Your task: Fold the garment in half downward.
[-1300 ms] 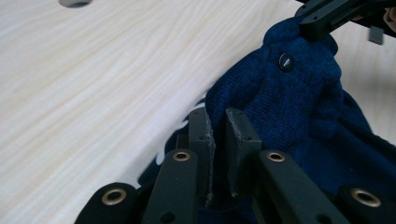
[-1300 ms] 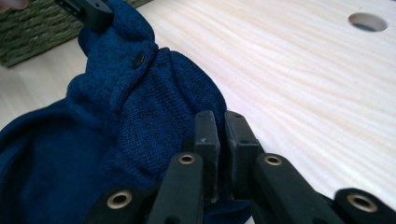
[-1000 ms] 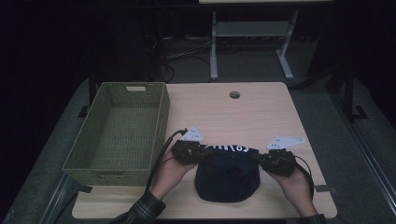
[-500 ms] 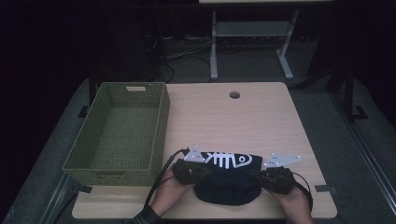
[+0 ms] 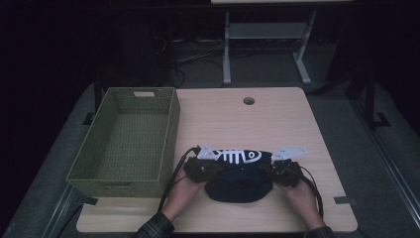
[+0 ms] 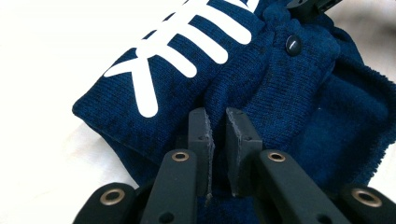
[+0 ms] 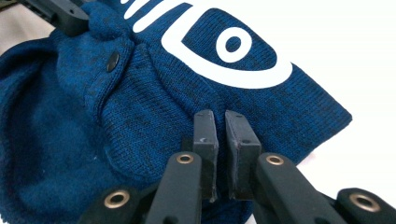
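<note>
A dark blue knit hat (image 5: 238,184) with a white fish-skeleton print lies near the table's front edge, its printed band folded over on top. My left gripper (image 5: 214,167) pinches the hat's left end and my right gripper (image 5: 268,168) its right end. In the left gripper view the jaws (image 6: 219,119) are almost together with knit fabric (image 6: 285,98) caught low between them. The right gripper view shows the same: jaws (image 7: 225,122) nearly closed on the hat (image 7: 149,98) beside the fish's eye. Each view shows the other gripper's tip at the hat's far end.
A green woven basket (image 5: 171,130), with nothing in it, stands at the table's left, close to my left hand. The wooden table (image 5: 277,124) has a round cable hole (image 5: 248,100) near its far edge. A desk frame and cables stand on the floor beyond.
Both grippers have turned the hat's band over, so the whole fish print has come into view. The hands dipped toward the person, then came back a little.
</note>
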Demonstrator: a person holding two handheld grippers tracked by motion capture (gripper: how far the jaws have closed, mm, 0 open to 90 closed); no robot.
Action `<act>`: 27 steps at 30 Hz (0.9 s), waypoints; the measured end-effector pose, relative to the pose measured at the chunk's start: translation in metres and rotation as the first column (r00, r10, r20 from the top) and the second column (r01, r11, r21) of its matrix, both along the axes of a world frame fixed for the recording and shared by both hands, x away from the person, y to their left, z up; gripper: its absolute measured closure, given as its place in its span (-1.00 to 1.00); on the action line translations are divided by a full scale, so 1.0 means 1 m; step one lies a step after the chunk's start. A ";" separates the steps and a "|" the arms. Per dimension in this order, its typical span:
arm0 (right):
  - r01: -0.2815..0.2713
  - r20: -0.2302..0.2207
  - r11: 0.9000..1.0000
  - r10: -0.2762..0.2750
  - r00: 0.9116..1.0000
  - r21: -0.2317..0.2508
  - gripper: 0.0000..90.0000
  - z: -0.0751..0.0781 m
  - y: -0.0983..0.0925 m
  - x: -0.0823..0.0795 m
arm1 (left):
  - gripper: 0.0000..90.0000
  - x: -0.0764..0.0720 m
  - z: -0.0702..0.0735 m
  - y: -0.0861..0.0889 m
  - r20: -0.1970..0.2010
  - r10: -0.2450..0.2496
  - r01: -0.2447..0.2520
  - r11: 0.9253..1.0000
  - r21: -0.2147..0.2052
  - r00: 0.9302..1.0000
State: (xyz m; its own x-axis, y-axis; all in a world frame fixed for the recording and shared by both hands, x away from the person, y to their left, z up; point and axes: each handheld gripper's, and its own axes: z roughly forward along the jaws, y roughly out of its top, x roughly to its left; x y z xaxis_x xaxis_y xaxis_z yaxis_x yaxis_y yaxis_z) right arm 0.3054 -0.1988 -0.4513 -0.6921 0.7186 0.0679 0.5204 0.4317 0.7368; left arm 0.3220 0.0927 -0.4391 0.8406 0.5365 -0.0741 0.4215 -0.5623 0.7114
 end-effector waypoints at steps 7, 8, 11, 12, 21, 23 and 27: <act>0.003 0.014 0.998 -0.004 1.000 0.065 0.41 0.011 -0.008 -0.001 | 0.36 -0.003 0.016 0.011 -0.031 0.023 -0.026 0.994 -0.105 0.999; -0.003 0.025 0.996 0.000 1.000 0.088 0.35 0.016 -0.011 -0.003 | 0.28 -0.004 0.020 0.012 -0.030 0.022 -0.025 0.993 -0.117 0.999; -0.025 0.063 0.993 0.018 0.998 0.111 0.32 0.032 -0.016 -0.010 | 0.23 -0.008 0.035 0.015 0.003 0.007 -0.006 0.990 -0.142 1.000; -0.028 0.076 0.991 0.018 0.997 0.129 0.32 0.037 -0.018 -0.012 | 0.22 -0.010 0.040 0.015 0.016 0.010 -0.008 0.988 -0.156 1.000; 0.031 0.058 0.994 -0.037 0.998 0.104 0.87 0.044 -0.030 0.004 | 0.93 0.011 0.050 0.012 0.036 0.000 0.005 0.990 -0.144 0.999; 0.035 0.038 0.995 -0.038 0.999 0.094 0.98 0.036 -0.029 0.009 | 1.00 0.016 0.043 0.009 0.019 0.006 -0.003 0.992 -0.128 1.000; 0.036 0.007 0.996 -0.037 0.999 0.086 1.00 0.027 -0.030 0.007 | 1.00 0.014 0.035 0.007 -0.007 -0.007 0.006 0.994 -0.114 1.000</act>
State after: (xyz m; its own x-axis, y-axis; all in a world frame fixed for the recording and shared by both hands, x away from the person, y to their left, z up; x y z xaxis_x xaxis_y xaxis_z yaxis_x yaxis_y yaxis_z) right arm 0.3125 -0.2285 -0.4247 -0.6663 0.7351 0.1250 0.5285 0.3473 0.7746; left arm 0.3364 0.0993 -0.4042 0.8435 0.5185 -0.1404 0.4234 -0.4810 0.7677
